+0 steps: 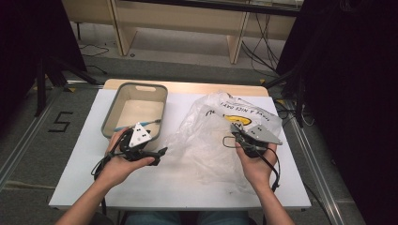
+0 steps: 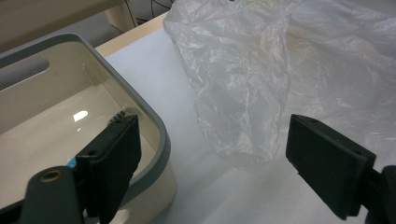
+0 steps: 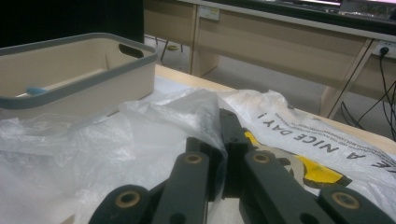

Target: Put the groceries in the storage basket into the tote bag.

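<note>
A clear plastic bag [image 1: 206, 140] with a yellow smiley and black lettering lies crumpled on the right half of the white table [image 1: 89, 173]. My right gripper [image 1: 236, 129] rests on the bag, shut on a fold of the bag's film [image 3: 205, 112], which drapes over its jaws [image 3: 223, 137]. My left gripper [image 1: 156, 140] stands open by the near right corner of a beige bin [image 1: 141, 86]. In the left gripper view its jaws [image 2: 212, 154] are wide apart: the left one is over the bin's rim [image 2: 161, 133], the right one over bare table. The bag's edge [image 2: 243, 93] lies just beyond them, untouched.
The grey-rimmed bin [image 3: 79, 88] holds a small blue item [image 3: 35, 90] near its front wall. Cables trail from both grippers toward the near table edge. Beyond the table stand a wooden desk [image 1: 187, 18] and floor cables; dark curtains hang at both sides.
</note>
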`<state>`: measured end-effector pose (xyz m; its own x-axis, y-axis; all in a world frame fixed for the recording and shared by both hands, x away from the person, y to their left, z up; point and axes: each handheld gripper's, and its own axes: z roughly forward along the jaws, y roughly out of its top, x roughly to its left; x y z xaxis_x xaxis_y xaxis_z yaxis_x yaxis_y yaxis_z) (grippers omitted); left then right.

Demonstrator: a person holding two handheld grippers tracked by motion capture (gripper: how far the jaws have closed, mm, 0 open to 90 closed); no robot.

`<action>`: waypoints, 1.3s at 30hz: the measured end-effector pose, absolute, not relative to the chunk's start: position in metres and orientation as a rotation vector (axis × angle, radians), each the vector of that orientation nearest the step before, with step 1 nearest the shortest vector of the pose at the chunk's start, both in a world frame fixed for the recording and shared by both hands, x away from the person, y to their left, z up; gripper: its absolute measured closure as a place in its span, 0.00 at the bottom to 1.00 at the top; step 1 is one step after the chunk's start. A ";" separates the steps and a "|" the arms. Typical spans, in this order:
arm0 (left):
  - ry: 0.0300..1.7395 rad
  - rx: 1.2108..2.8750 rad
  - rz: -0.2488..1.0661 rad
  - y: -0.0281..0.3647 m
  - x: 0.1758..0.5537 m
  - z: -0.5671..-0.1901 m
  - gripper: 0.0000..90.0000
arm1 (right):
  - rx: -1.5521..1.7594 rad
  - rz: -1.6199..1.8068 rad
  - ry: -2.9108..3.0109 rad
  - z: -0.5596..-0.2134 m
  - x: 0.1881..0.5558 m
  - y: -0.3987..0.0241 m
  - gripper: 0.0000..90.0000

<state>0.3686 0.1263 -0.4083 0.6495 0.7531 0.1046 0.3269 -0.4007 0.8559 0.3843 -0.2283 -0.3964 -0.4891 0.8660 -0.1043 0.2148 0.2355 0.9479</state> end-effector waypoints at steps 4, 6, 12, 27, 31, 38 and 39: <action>0.859 1.996 0.617 0.128 0.371 -0.410 0.20 | 0.993 1.281 1.858 -0.395 0.385 -0.229 1.00; 0.867 1.989 0.610 0.128 0.371 -0.411 0.20 | 0.993 1.280 1.858 -0.395 0.385 -0.229 1.00; 0.883 1.977 0.598 0.138 0.371 -0.409 0.20 | 0.989 1.269 1.864 -0.394 0.388 -0.227 1.00; 0.968 1.955 0.619 0.169 0.395 -0.389 0.18 | 0.991 1.271 1.869 -0.394 0.387 -0.228 1.00; 0.994 1.969 0.605 0.175 0.407 -0.390 0.18 | 0.994 1.267 1.872 -0.395 0.387 -0.228 1.00; 1.025 2.081 0.606 0.181 0.439 -0.392 0.19 | 0.993 1.267 1.876 -0.395 0.387 -0.227 1.00; 1.026 2.091 0.612 0.181 0.442 -0.391 0.19 | 0.996 1.267 1.876 -0.395 0.387 -0.228 1.00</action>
